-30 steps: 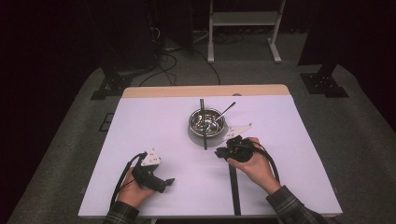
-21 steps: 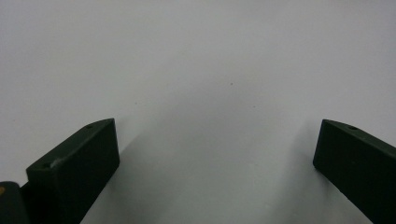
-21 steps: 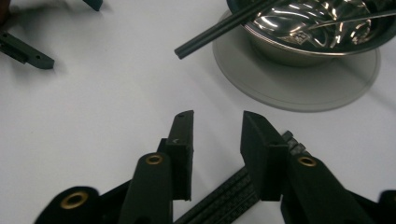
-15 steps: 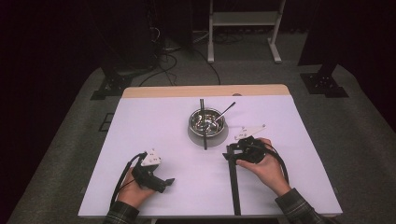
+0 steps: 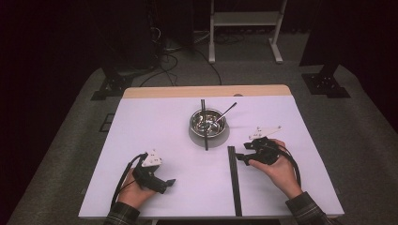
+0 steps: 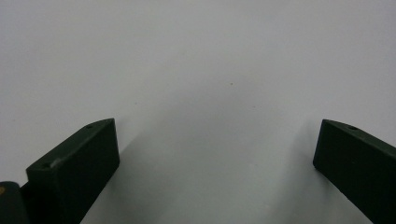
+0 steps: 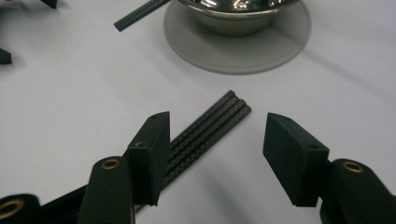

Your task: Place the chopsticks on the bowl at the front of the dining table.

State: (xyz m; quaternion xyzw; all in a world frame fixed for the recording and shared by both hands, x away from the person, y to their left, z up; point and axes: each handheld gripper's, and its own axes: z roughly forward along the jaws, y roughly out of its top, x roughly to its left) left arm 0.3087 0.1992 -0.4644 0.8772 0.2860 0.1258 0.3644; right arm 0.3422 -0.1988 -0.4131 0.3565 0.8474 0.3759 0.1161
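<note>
Two grippers rest low over the white table (image 5: 155,122), and I read them left to right. My left gripper (image 5: 162,180) sits near the front edge, jaws spread wide with nothing but bare tabletop between them in the left gripper view. At centre stands the steel bowl (image 5: 207,123) on its grey coaster (image 5: 197,139), one black chopstick (image 5: 204,126) laid across it and a metal spoon (image 5: 226,112) leaning out of it. Just right of centre lies the bundle of black chopsticks (image 7: 210,128), flat on the table and running toward me. My right gripper (image 5: 243,152) hangs beside its far end; the jaws have just been opening, and the bundle passes under the left jaw, not gripped.

Risk, as I judge it: the sticks lie off-centre in that gap, so closing here could pinch one stick and scatter the rest, or roll them toward the coaster. The bowl is near enough that a forward slip might knock the loose stick off its rim.
</note>
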